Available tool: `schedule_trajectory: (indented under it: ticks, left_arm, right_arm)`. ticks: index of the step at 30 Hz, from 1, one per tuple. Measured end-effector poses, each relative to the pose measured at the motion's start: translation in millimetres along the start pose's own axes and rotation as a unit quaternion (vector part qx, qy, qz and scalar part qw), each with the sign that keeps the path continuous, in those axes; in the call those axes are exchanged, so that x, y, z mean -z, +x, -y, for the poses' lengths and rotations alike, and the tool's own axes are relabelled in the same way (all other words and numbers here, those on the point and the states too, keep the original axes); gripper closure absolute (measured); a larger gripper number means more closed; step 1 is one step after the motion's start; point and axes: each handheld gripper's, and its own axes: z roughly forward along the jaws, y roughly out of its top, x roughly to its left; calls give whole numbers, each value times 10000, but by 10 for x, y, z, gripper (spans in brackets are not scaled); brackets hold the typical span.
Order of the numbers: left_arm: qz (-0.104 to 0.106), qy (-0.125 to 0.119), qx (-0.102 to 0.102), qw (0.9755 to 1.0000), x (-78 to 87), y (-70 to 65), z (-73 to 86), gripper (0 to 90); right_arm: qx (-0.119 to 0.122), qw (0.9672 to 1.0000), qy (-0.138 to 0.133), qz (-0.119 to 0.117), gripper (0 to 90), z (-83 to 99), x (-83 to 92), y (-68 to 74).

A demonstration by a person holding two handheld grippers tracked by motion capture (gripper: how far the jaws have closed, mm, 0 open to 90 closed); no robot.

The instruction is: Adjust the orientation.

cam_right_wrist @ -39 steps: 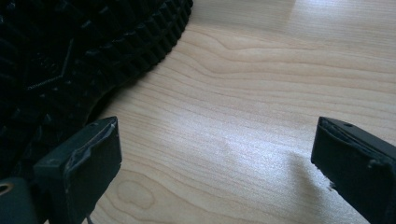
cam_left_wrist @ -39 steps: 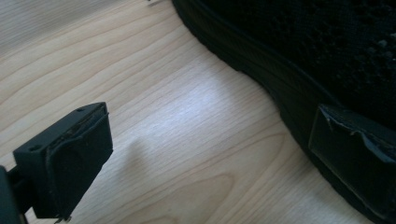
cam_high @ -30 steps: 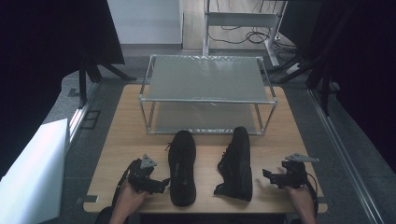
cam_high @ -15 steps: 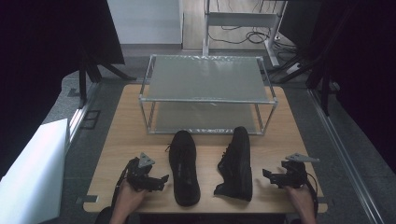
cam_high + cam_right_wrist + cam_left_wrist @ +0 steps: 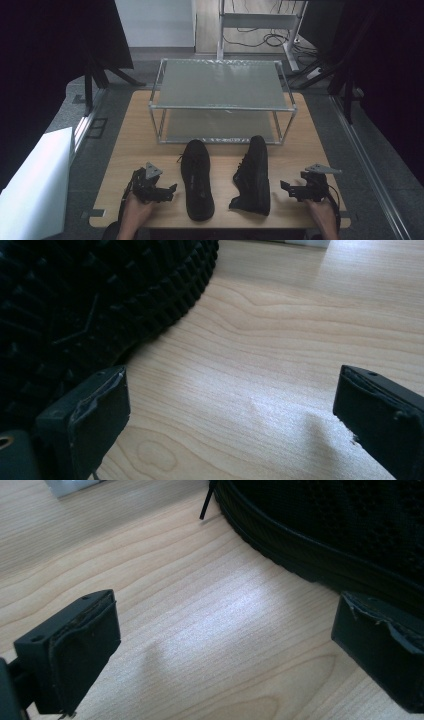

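Pale wooden table (image 5: pixel 135 145) on grey floor (image 5: pixel 75 107) (dark curtains (image 5: pixel 45 45) either side), white desk frame (image 5: pixel 260 20) behind.

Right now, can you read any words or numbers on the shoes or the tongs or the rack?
No readable text anywhere: none on the left shoe, the right shoe, the rack, the table, the left tongs or the right tongs.

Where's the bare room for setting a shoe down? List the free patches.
Free: rack's top shelf, lower shelf, and table strips left and right of the shoes. Crowded: front edge, where left shoe, right shoe and both grippers sit.
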Motion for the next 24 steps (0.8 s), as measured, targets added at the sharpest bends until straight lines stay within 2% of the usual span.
schedule_trajectory:
  ticks: [12, 24]
  left_arm:
    - [-8, -2, 86, 10000, -6, 34, 19, 0]
    - [5, 40, 128, 9999, -16, 53, 28, 0]
  right_arm:
    - [-14, 9998, -173, 18, 16, -111, 72, 75]
    - [210, 9997, -101, -49, 0, -307, 121, 227]
